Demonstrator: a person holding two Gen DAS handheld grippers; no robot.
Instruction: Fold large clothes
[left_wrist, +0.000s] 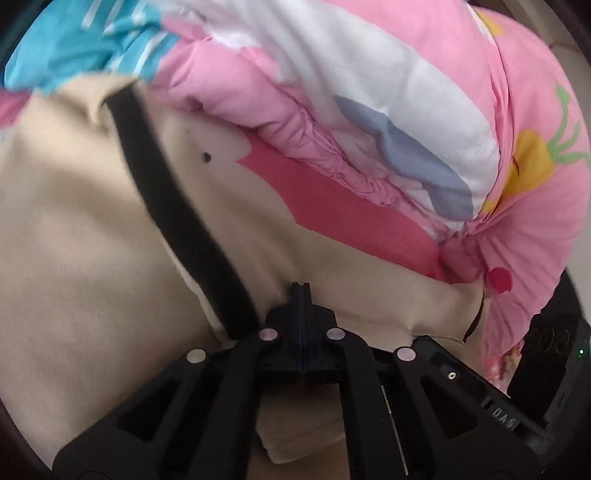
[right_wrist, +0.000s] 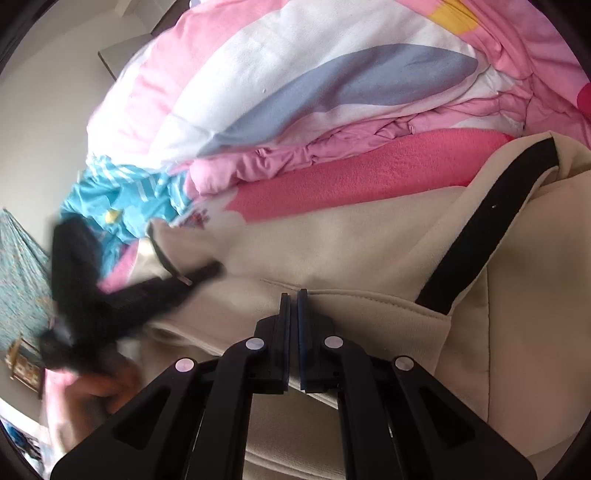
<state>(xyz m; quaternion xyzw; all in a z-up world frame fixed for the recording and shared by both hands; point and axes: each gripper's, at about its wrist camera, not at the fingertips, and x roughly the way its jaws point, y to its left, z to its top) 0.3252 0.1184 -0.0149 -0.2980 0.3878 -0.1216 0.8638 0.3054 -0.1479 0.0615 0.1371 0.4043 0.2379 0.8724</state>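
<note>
Beige garment (right_wrist: 351, 254) with black strap (right_wrist: 491, 225) lies spread on bed, near side of rolled pink quilt (right_wrist: 295, 92). Right gripper (right_wrist: 293, 295) pinched on seam edge, likely anchoring the fold. Left gripper (left_wrist: 301, 288) clamped on cloth, blurred in right view, apparently carrying fabric across.

garment (right_wrist: 332, 243) lies on bed, quilt (right_wrist: 295, 92) piled behind it.
</note>
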